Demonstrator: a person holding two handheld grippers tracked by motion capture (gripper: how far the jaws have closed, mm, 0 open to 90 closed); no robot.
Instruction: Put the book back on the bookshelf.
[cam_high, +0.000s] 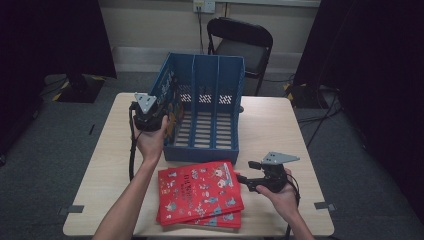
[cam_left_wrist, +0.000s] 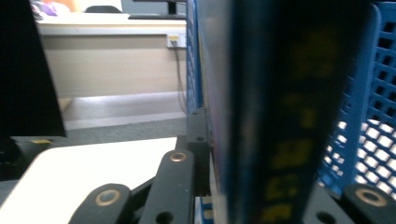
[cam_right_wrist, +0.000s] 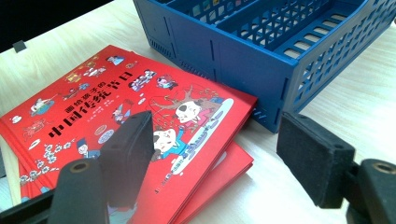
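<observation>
Nearest, at lower centre of the high view: two red picture books (cam_high: 200, 192) stacked flat on the tabletop (cam_high: 280, 130), top one slightly askew. Just right of them, right tool (cam_high: 246, 179) in hand, jaws apart and empty, pads (cam_right_wrist: 127, 149) hovering over the books' corner. Behind, touching the stack's far edge, a blue slotted file rack (cam_high: 210, 107) lying on its back. At its left wall, centre left of frame, left tool (cam_high: 156, 116) clamped on a dark-spined book (cam_left_wrist: 280, 112) standing upright in the leftmost slot. Farther off, a black folding chair (cam_high: 242, 42).
</observation>
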